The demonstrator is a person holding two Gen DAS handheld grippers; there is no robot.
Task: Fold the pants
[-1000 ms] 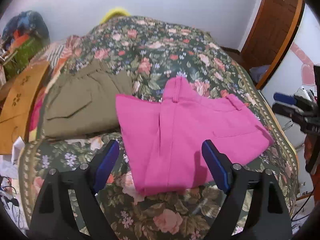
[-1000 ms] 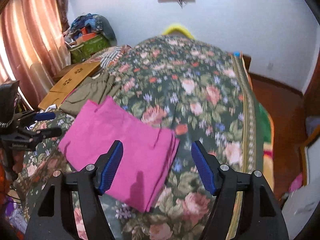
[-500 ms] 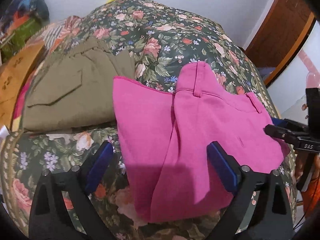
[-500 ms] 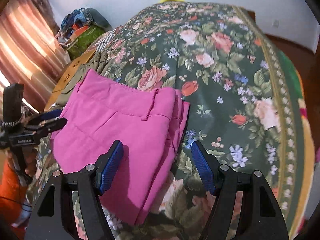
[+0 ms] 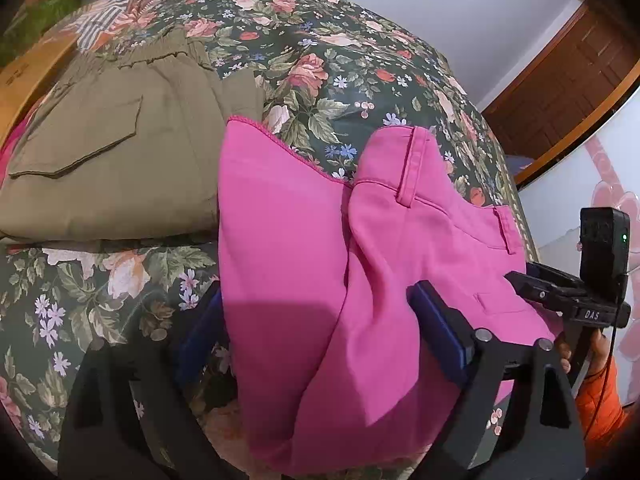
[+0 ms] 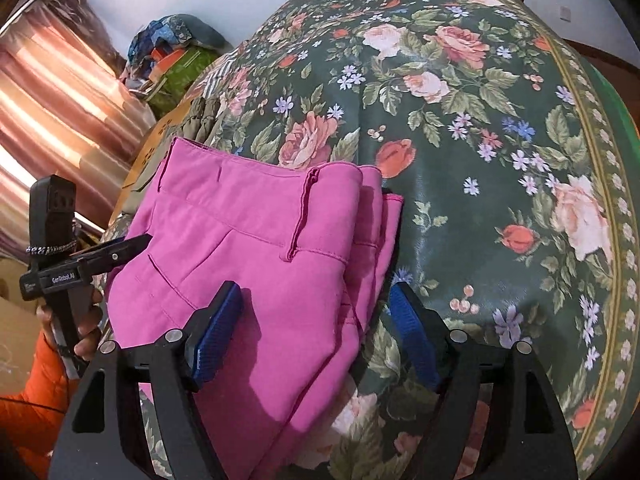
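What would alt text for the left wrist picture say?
Folded pink pants lie on a floral bedspread, between the open left claw. Folded olive pants sit alongside; the right claw reaches in.

The pink pants (image 5: 320, 260) hide the left gripper's (image 5: 320, 332) left finger tip and cover the olive pants' (image 5: 120, 152) right edge.

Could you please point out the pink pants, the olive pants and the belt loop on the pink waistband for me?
pink pants (image 5: 288, 240), left wrist view, on the flat folded leg panel.
olive pants (image 5: 120, 168), left wrist view, just below the pocket flap.
belt loop (image 6: 298, 216), right wrist view, on the middle of the strip.
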